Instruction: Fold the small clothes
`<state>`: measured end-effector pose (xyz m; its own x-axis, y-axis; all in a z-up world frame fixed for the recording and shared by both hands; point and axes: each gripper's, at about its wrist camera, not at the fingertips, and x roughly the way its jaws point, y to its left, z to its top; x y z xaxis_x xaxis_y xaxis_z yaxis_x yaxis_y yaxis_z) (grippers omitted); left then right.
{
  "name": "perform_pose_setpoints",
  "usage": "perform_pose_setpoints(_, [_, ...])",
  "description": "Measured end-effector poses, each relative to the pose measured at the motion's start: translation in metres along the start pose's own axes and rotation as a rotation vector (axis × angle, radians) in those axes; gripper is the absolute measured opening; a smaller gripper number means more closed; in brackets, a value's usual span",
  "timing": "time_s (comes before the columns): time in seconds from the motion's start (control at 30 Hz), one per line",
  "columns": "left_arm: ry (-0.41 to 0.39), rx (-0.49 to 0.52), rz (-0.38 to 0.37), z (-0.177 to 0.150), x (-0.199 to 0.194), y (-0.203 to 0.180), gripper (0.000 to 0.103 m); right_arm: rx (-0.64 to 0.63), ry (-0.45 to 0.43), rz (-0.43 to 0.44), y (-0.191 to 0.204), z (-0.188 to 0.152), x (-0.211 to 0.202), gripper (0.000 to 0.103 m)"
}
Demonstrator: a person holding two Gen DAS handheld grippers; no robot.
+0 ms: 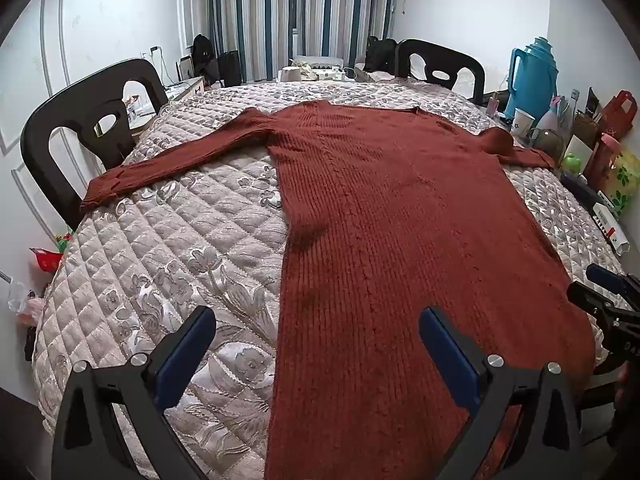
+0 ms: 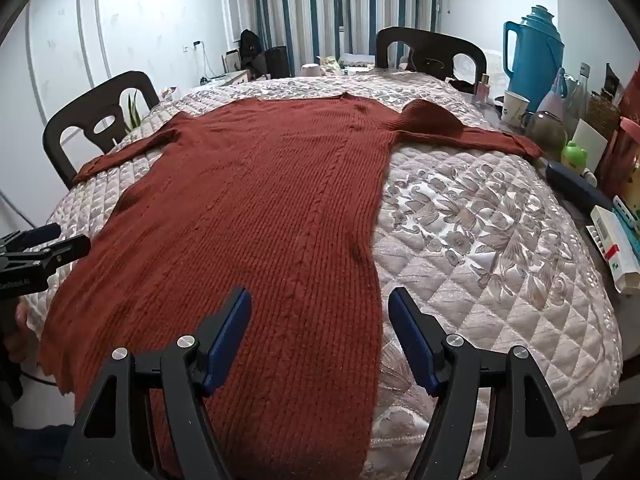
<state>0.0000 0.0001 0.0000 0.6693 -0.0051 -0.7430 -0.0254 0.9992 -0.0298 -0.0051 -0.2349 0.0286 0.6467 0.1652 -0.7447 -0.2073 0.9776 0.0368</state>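
Rust-red sweater (image 1: 380,200) lies flat on quilt (image 1: 168,280); both hand-held grippers (image 1: 318,344) (image 2: 320,328) gape empty above its hem.

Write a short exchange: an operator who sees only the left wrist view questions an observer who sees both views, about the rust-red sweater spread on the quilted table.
Operator: I see only a sliver of the right gripper beside the sweater. Is it open or shut?
Observer: Open, holding nothing. It straddles the sweater's right edge, with one finger over the knit and the other over the quilt.
Operator: The hem falls below my frame. Where does it end?
Observer: The hem's left corner appears to hang over the quilt's near edge.
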Motion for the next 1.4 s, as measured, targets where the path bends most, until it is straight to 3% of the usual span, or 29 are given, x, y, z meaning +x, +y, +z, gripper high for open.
perform_pose_setpoints(1.4, [0.007,-0.009,-0.006,0.0004,0.0001,0.0054,0.102,-0.022,0.011,-0.007,0.0024,0.0054,0.0057,0.071])
